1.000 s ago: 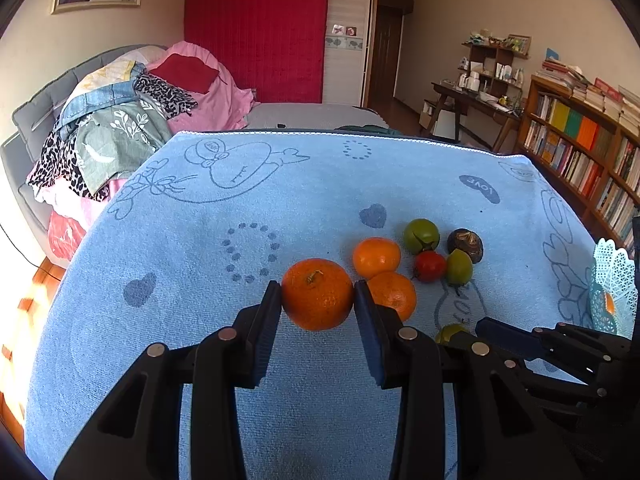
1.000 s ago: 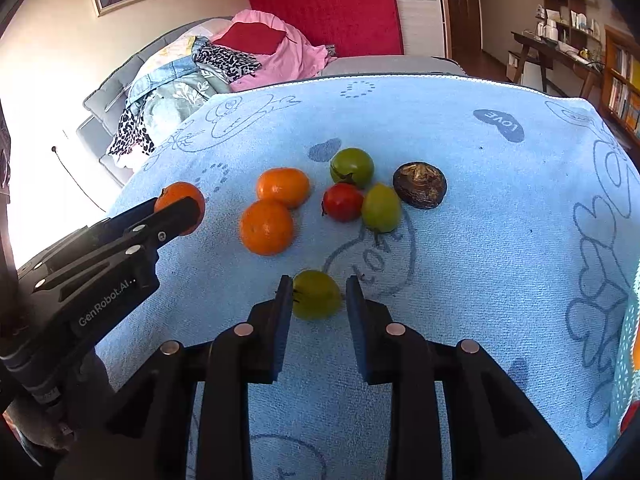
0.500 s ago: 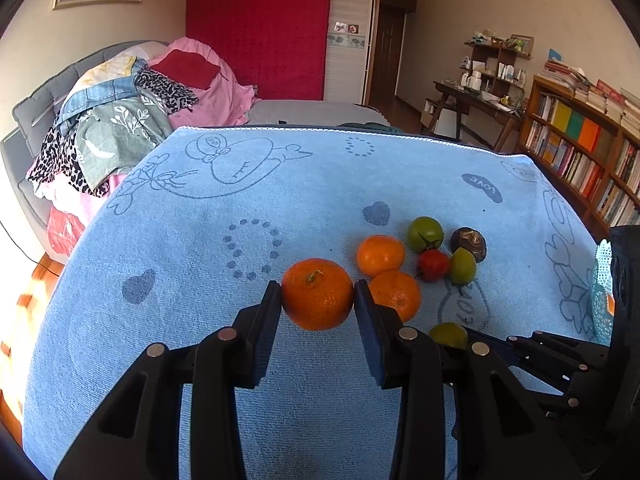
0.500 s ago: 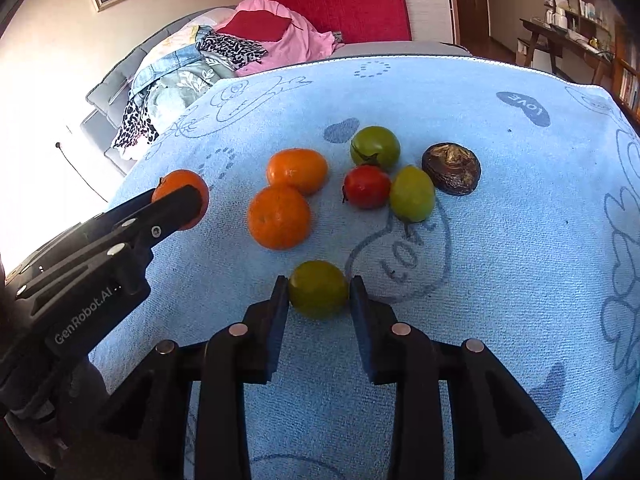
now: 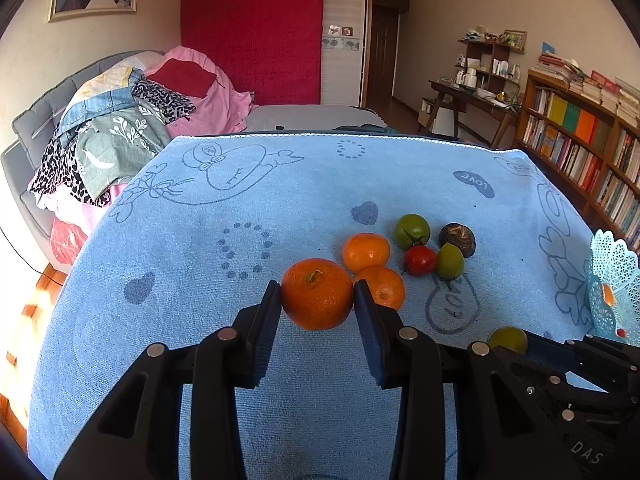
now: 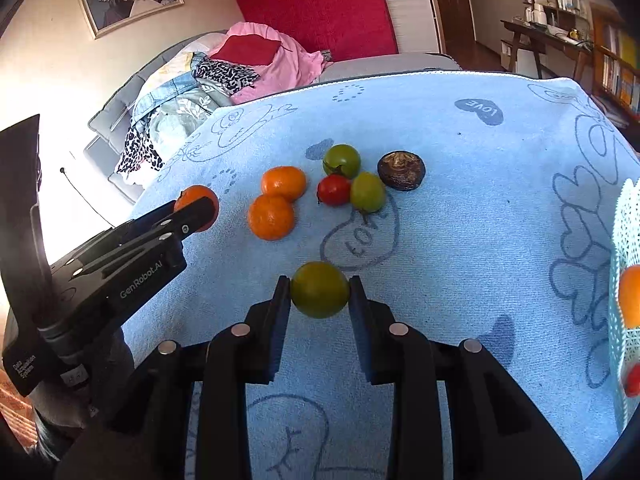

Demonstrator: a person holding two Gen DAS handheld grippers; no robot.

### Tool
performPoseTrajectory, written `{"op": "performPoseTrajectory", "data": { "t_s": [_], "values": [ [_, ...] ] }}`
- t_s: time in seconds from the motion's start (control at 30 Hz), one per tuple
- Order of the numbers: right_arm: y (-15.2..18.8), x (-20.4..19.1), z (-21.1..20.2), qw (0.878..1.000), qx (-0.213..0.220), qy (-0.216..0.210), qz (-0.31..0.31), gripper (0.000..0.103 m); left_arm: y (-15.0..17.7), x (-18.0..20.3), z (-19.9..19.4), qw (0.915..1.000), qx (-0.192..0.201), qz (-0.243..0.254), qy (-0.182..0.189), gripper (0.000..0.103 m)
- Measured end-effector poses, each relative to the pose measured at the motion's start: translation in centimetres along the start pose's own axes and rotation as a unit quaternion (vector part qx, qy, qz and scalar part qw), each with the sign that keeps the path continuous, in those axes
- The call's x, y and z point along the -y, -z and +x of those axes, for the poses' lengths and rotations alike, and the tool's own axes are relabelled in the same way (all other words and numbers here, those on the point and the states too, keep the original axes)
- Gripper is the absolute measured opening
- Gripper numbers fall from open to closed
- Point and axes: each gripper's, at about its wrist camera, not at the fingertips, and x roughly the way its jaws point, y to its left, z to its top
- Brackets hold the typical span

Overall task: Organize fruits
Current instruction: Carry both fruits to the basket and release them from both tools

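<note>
My left gripper is shut on an orange and holds it over the blue towel. My right gripper is shut on a green tomato; that tomato also shows in the left wrist view. On the towel lie two oranges, a green tomato, a red tomato, a yellow-green fruit and a dark brown fruit. A pale blue lattice basket stands at the right edge with an orange inside.
The left gripper's body fills the left side of the right wrist view. A sofa piled with clothes is beyond the table's left edge. A bookshelf stands to the right.
My right gripper has lifted the green tomato off the towel and drawn back toward the right. My left gripper still holds its orange, shifted slightly.
</note>
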Motion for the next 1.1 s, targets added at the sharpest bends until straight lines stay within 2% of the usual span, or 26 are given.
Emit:
{"op": "performPoseTrajectory", "data": {
  "t_s": [0.4, 0.7, 0.93, 1.1],
  "values": [
    [1.3, 4.8, -9.3, 0.996, 0.074, 0.031, 0.036, 0.030, 0.3, 5.6, -3.0, 0.9986, 0.010, 0.033, 0.039, 0.038],
    [2.9, 11.3, -15.2, 0.986, 0.119, 0.093, 0.075, 0.030, 0.0, 10.9, -4.8, 0.9952, 0.018, 0.067, 0.069, 0.039],
    [4.4, 16.6, -17.8, 0.974, 0.134, 0.150, 0.103, 0.030, -0.3, 15.3, -5.4, 0.9912, 0.020, 0.097, 0.087, 0.039],
    [5.1, 19.5, -18.4, 0.970, 0.135, 0.164, 0.119, 0.031, -0.4, 18.2, -5.5, 0.9880, 0.017, 0.115, 0.101, 0.039]
  ]
}}
